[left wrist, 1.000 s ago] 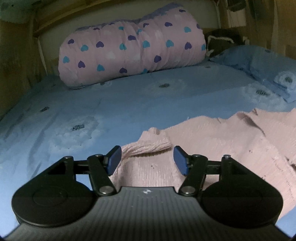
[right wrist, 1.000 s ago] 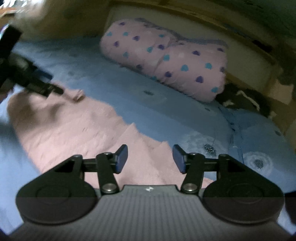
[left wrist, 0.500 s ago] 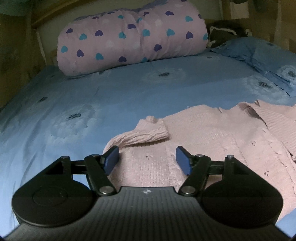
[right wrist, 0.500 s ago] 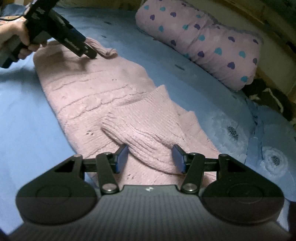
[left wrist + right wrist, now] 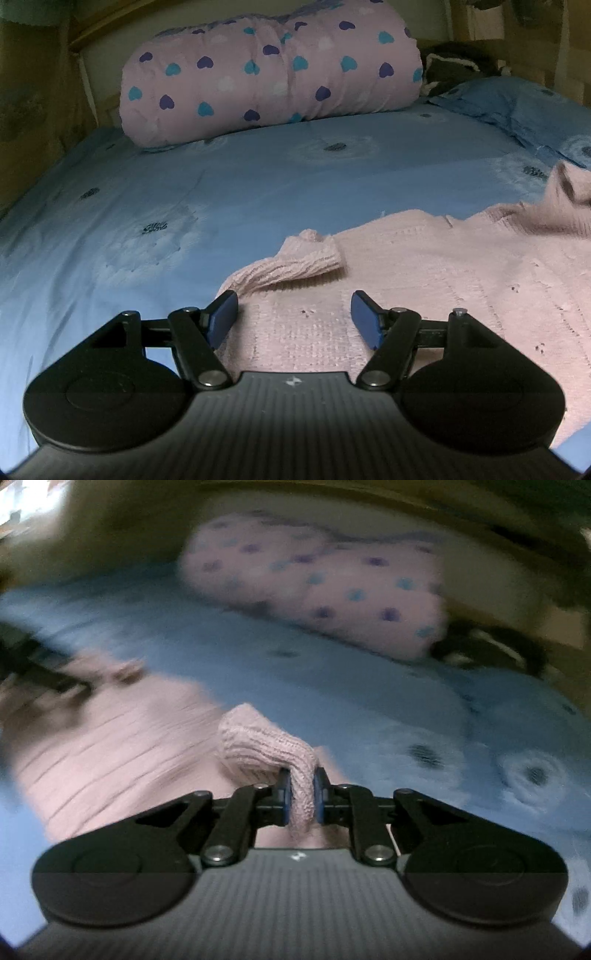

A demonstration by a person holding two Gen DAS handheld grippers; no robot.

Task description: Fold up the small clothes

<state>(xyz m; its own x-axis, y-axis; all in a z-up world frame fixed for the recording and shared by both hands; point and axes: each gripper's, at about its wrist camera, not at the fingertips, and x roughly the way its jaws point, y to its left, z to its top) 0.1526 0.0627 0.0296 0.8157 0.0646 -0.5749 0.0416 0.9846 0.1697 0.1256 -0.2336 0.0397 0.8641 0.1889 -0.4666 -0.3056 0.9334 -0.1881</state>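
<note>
Your pink knitted sweater lies spread out on the bed, over its light blue sheet with the dark flower print, and it fills the near right part of what your left wrist camera sees. Your left gripper hovers low over the near edge of the sweater with its blue pads spread wide apart, holding nothing; one ribbed sleeve lies folded across the knit just beyond the pads. Your right gripper is clamped on the other sleeve, with the ribbed cuff pinched between the pads and bunched up in front of them, raised off the body of the sweater. That right wrist view is badly blurred, so the details of the fabric behind the cuff are hard to read. At the far side of the bed a rolled pink duvet with blue and purple hearts rests against the headboard, and a blue pillow lies to its right.
</note>
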